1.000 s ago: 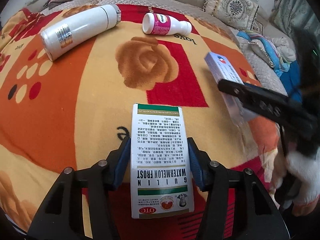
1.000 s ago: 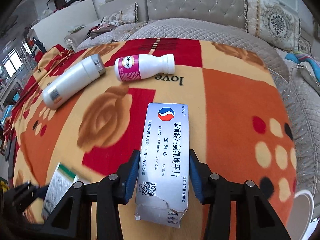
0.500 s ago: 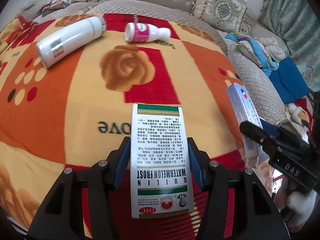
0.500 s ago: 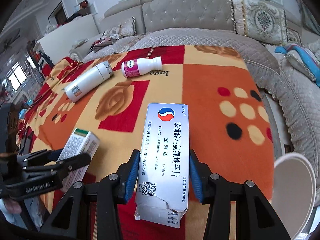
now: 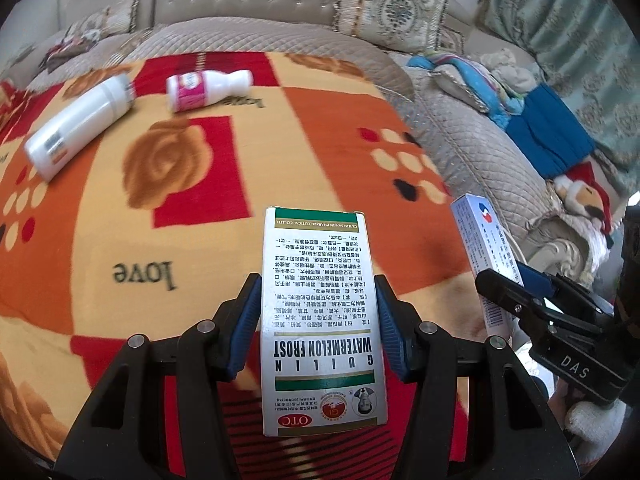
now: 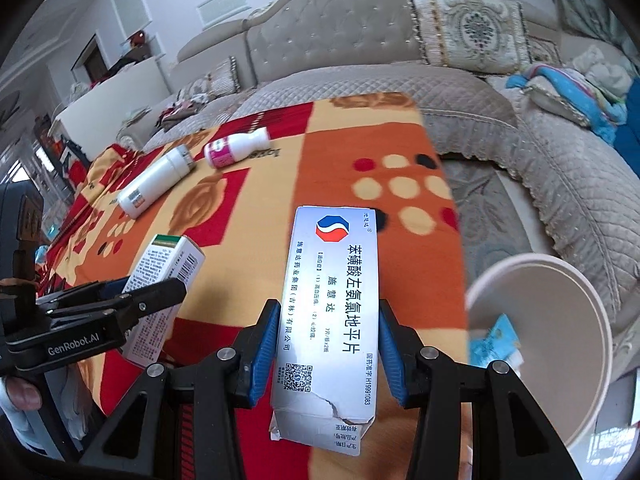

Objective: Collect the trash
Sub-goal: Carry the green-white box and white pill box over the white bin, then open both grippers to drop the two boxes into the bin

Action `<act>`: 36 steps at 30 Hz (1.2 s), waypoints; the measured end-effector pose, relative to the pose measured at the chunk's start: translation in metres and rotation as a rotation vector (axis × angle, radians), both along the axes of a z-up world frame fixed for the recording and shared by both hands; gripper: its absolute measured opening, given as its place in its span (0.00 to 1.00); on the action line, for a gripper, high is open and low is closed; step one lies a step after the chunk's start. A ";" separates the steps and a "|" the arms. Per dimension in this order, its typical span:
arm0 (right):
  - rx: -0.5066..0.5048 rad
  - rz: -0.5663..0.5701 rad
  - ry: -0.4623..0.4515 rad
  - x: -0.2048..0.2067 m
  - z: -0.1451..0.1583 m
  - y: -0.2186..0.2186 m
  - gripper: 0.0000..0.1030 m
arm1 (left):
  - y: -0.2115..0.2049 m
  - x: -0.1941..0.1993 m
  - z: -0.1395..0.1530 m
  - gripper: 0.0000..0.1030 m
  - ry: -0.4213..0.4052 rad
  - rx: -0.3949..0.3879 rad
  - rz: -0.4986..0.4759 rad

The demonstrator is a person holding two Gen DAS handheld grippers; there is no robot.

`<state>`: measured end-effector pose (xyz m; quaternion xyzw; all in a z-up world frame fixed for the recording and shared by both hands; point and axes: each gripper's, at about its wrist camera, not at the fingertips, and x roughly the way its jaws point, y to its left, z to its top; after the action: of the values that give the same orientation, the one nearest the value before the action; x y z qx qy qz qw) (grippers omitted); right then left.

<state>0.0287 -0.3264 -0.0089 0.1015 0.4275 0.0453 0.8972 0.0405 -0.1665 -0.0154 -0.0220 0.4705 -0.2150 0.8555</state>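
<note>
My left gripper [image 5: 318, 320] is shut on a white and green medicine box [image 5: 320, 312], held above the patterned blanket [image 5: 160, 240]. My right gripper [image 6: 328, 344] is shut on a white and blue medicine box [image 6: 332, 312] with a torn near end. Each box also shows in the other view: the green one [image 6: 168, 276] at the left, the blue one [image 5: 486, 256] at the right. A white bin [image 6: 560, 280] with blue scraps inside sits at the lower right of the right wrist view. A white bottle [image 5: 80, 128] and a pink-labelled bottle [image 5: 204, 90] lie on the blanket.
A quilted grey sofa [image 6: 560, 184] with patterned cushions [image 5: 392, 8] runs behind and to the right. Blue cloths [image 5: 540, 128] and a soft toy [image 5: 580, 196] lie on it. The blanket's right edge [image 6: 452, 200] drops toward the floor.
Both grippers have drawn back and to the right from the blanket, boxes still held. The bottles look farther off. The white bin has come much further into the right wrist view.
</note>
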 end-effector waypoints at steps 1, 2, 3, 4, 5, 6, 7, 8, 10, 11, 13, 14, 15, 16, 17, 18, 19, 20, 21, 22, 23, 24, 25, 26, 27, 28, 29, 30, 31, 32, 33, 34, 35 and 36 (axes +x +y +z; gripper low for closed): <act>0.000 -0.008 -0.001 -0.004 0.000 -0.004 0.44 | -0.005 -0.001 0.001 0.51 -0.002 0.001 -0.008; -0.003 -0.019 -0.003 -0.008 0.001 -0.009 0.44 | -0.013 -0.002 0.002 0.51 -0.003 0.002 -0.024; -0.004 -0.031 -0.003 -0.012 0.001 -0.015 0.44 | -0.018 -0.003 0.003 0.51 -0.004 0.002 -0.032; -0.002 -0.048 -0.003 -0.017 0.001 -0.022 0.44 | -0.025 -0.005 0.004 0.51 -0.006 0.003 -0.045; -0.001 -0.062 -0.004 -0.020 0.001 -0.029 0.44 | -0.035 -0.006 0.005 0.51 -0.009 0.004 -0.063; -0.001 -0.075 -0.004 -0.024 0.000 -0.035 0.44 | -0.041 -0.007 0.005 0.51 -0.010 0.005 -0.074; -0.002 -0.096 -0.002 -0.029 0.000 -0.044 0.44 | -0.051 -0.009 0.005 0.51 -0.010 0.008 -0.092; -0.001 -0.111 -0.001 -0.032 -0.001 -0.050 0.44 | -0.058 -0.011 0.005 0.51 -0.011 0.009 -0.104; 0.003 -0.146 0.006 -0.040 -0.002 -0.067 0.44 | -0.073 -0.014 0.005 0.51 -0.013 0.013 -0.131; 0.004 -0.163 0.010 -0.045 -0.003 -0.075 0.44 | -0.082 -0.016 0.005 0.51 -0.015 0.013 -0.144; 0.003 -0.192 0.016 -0.052 -0.005 -0.089 0.44 | -0.099 -0.018 0.005 0.51 -0.017 0.012 -0.169; 0.003 -0.206 0.019 -0.056 -0.006 -0.096 0.44 | -0.105 -0.020 0.005 0.51 -0.017 0.012 -0.178; 0.005 -0.219 0.023 -0.059 -0.008 -0.102 0.44 | -0.112 -0.021 0.005 0.51 -0.015 0.012 -0.191; 0.006 -0.232 0.026 -0.062 -0.009 -0.109 0.44 | -0.119 -0.021 0.004 0.51 -0.014 0.013 -0.202; 0.007 -0.245 0.030 -0.065 -0.011 -0.115 0.44 | -0.125 -0.022 0.004 0.51 -0.014 0.013 -0.213; 0.009 -0.256 0.033 -0.067 -0.012 -0.119 0.44 | -0.130 -0.023 0.004 0.51 -0.014 0.014 -0.222; 0.015 -0.273 0.038 -0.070 -0.015 -0.127 0.44 | -0.138 -0.024 0.003 0.51 -0.015 0.017 -0.236; 0.019 -0.283 0.042 -0.072 -0.017 -0.131 0.44 | -0.144 -0.025 0.003 0.51 -0.016 0.017 -0.247; 0.023 -0.292 0.045 -0.074 -0.019 -0.135 0.44 | -0.149 -0.025 0.003 0.51 -0.016 0.016 -0.254; 0.025 -0.302 0.052 -0.076 -0.022 -0.140 0.44 | -0.154 -0.026 0.003 0.51 -0.015 0.015 -0.263; 0.026 -0.308 0.057 -0.077 -0.024 -0.144 0.44 | -0.161 -0.026 0.002 0.51 -0.010 0.013 -0.273; 0.028 -0.314 0.063 -0.078 -0.026 -0.147 0.44 | -0.166 -0.026 0.002 0.51 -0.005 0.011 -0.282; 0.032 -0.319 0.070 -0.079 -0.029 -0.150 0.44 | -0.170 -0.026 0.001 0.51 -0.002 0.008 -0.291; 0.037 -0.326 0.079 -0.079 -0.033 -0.154 0.44 | -0.177 -0.027 0.000 0.51 0.004 0.006 -0.304; 0.040 -0.330 0.086 -0.079 -0.036 -0.156 0.44 | -0.183 -0.028 -0.002 0.51 0.006 0.009 -0.313; 0.043 -0.336 0.093 -0.079 -0.039 -0.160 0.44 | -0.186 -0.028 -0.003 0.51 0.008 0.011 -0.317; 0.045 -0.340 0.098 -0.079 -0.042 -0.161 0.44 | -0.192 -0.028 -0.005 0.51 0.013 0.009 -0.325; 0.049 -0.345 0.104 -0.079 -0.045 -0.164 0.44 | -0.196 -0.028 -0.007 0.51 0.021 0.005 -0.333; 0.056 -0.352 0.113 -0.079 -0.048 -0.168 0.44 | -0.199 -0.027 -0.009 0.51 0.029 0.001 -0.339; 0.061 -0.357 0.117 -0.079 -0.051 -0.170 0.44 | -0.204 -0.026 -0.011 0.51 0.039 -0.005 -0.344; 0.065 -0.364 0.121 -0.079 -0.053 -0.172 0.44 | -0.207 -0.027 -0.012 0.51 0.043 -0.007 -0.348; 0.066 -0.370 0.128 -0.079 -0.055 -0.174 0.44 | -0.211 -0.026 -0.013 0.51 0.047 -0.008 -0.351; 0.067 -0.376 0.132 -0.079 -0.057 -0.176 0.44 | -0.215 -0.024 -0.015 0.51 0.052 -0.010 -0.351; 0.069 -0.382 0.135 -0.078 -0.059 -0.178 0.44 | -0.217 -0.023 -0.016 0.52 0.055 -0.012 -0.354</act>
<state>-0.0490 -0.5043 -0.0680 0.2142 0.4578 -0.1179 0.8548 0.0172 -0.3830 -0.0318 0.0500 0.4891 -0.3645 0.7909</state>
